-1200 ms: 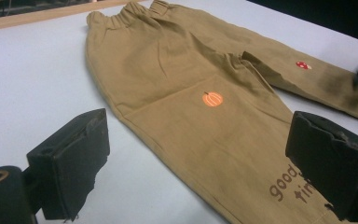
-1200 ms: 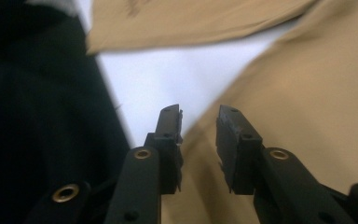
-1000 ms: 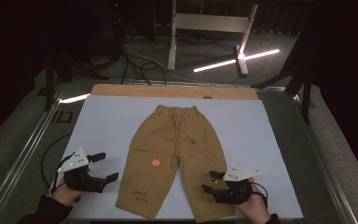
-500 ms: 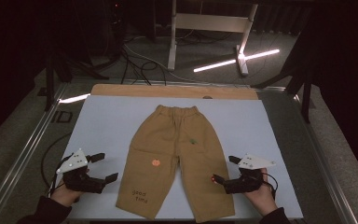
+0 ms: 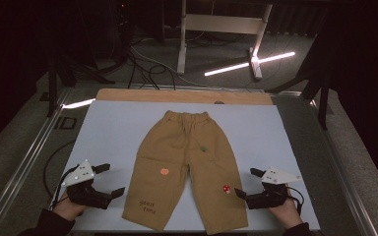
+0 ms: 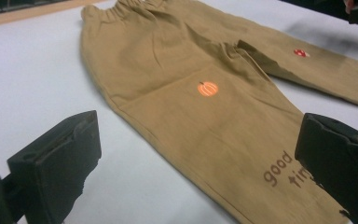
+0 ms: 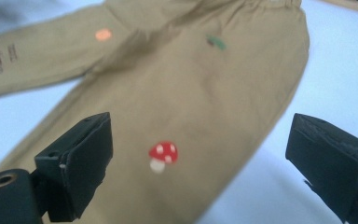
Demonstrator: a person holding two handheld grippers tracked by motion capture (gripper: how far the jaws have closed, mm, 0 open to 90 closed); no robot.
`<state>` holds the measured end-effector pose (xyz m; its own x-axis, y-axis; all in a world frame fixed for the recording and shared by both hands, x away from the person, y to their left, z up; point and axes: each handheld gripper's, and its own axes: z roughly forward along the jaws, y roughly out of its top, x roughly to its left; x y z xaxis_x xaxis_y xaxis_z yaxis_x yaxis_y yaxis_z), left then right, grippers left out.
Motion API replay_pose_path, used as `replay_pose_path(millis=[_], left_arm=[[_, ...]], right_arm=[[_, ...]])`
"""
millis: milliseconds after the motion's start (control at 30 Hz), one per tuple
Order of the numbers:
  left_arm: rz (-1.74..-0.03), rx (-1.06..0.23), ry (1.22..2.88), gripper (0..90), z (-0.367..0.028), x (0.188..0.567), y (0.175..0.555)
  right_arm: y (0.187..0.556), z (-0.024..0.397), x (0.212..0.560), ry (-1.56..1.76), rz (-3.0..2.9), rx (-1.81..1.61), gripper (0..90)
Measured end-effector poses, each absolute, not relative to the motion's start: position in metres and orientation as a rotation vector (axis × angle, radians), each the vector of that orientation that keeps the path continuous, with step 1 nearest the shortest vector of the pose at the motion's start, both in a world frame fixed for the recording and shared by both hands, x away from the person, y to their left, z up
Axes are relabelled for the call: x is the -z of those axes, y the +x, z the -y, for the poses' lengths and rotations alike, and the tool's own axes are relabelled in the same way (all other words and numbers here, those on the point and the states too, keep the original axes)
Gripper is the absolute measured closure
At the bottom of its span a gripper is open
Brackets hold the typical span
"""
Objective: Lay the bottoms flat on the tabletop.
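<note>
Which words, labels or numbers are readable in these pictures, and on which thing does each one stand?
"good time" – brown letters near the hem of one leg of the tan trousers; the high view gives both words, while the left gripper view cuts the second off at "ti".
"ID" – large pale letters on the dark floor mat left of the table, read with some doubt.
The same trouser print in the right gripper view is too blurred to read.

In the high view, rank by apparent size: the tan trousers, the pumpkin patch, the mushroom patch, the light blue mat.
1. light blue mat
2. tan trousers
3. pumpkin patch and mushroom patch: both tiny, too alike to rank.
</note>
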<state>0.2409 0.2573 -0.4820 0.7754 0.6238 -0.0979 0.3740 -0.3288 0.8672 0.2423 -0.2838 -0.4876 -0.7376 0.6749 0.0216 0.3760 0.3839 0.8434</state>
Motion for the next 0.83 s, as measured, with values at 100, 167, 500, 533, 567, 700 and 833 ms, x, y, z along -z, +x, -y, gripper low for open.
replay_pose_path(millis=[100,167,500,533,567,700,833], left_arm=[[-0.745,-0.314,1.963,0.3,-0.256,0.483,0.239],[-0.746,-0.316,1.967,0.2,-0.256,0.483,0.239],[-0.752,-0.312,1.954,0.1,-0.257,0.483,0.240],[-0.757,-0.309,1.955,0.1,-0.257,0.483,0.240],[-0.759,-0.307,1.954,0.1,-0.258,0.483,0.241],[-0.755,-0.308,1.949,0.1,-0.257,0.483,0.240],[-0.754,-0.306,1.950,0.1,-0.257,0.483,0.240]], right_arm=[[0.239,0.288,0.490,0.919,-2.332,-1.273,7.6],[0.237,0.288,0.494,0.934,-2.345,-1.288,7.7],[0.242,0.284,0.499,0.928,-2.341,-1.255,7.7],[0.242,0.284,0.499,0.932,-2.337,-1.250,7.7],[0.243,0.285,0.499,0.932,-2.336,-1.250,7.7],[0.243,0.285,0.500,0.920,-2.348,-1.230,7.9],[0.243,0.285,0.500,0.919,-2.351,-1.224,7.9]])
